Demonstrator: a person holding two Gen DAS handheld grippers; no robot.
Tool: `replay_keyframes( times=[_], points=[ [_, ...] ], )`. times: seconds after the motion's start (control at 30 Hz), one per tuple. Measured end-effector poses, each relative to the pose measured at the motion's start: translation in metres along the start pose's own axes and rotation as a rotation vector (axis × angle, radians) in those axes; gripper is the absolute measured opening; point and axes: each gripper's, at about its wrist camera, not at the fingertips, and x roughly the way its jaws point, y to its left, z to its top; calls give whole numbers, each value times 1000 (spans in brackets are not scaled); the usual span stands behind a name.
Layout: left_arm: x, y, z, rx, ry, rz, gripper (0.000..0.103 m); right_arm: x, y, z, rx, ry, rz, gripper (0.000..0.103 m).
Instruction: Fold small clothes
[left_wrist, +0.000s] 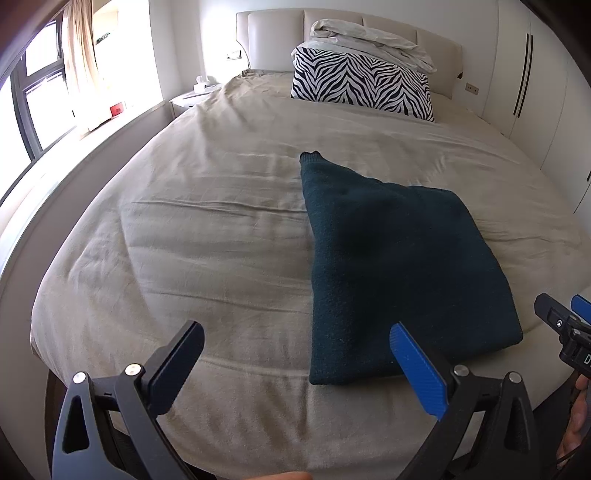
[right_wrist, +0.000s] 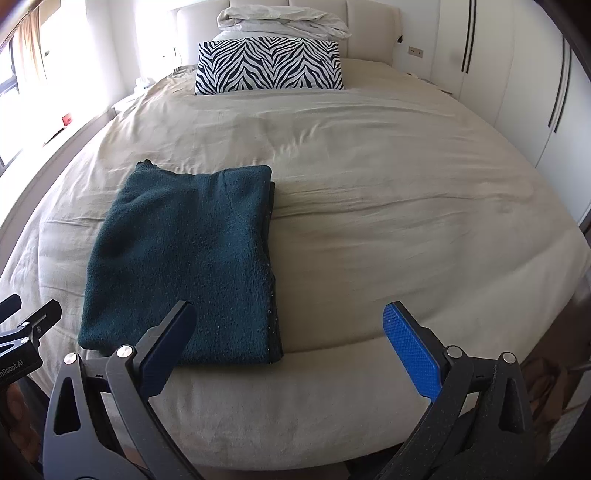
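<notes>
Fuzzy knit sweater (right_wrist: 184, 258), matt cloth bedcover (right_wrist: 369, 221)

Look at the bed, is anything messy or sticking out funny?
Mostly tidy. The dark green garment lies folded near the foot of the bed, but one corner pokes out past its far edge, so the fold isn't quite square. Both grippers, left and right, are open and hold nothing.

The left hand-held gripper (left_wrist: 297, 363) and the right hand-held gripper (right_wrist: 291, 347) both gape wide, gripping nothing.
</notes>
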Motion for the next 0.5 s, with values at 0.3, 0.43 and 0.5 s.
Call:
replay_keyframes(
  times=[0.3,0.43,0.5],
  points=[
    [0,-1,-2,4,5,-10,103,2,4,-2,-6,8,2,103],
    [0,-2,-3,1,8,-13,103,3,4,-3,-8,10,3,103],
    [1,-2,-3,1,8,-13,103,3,4,-4,-8,10,4,103]
  ],
)
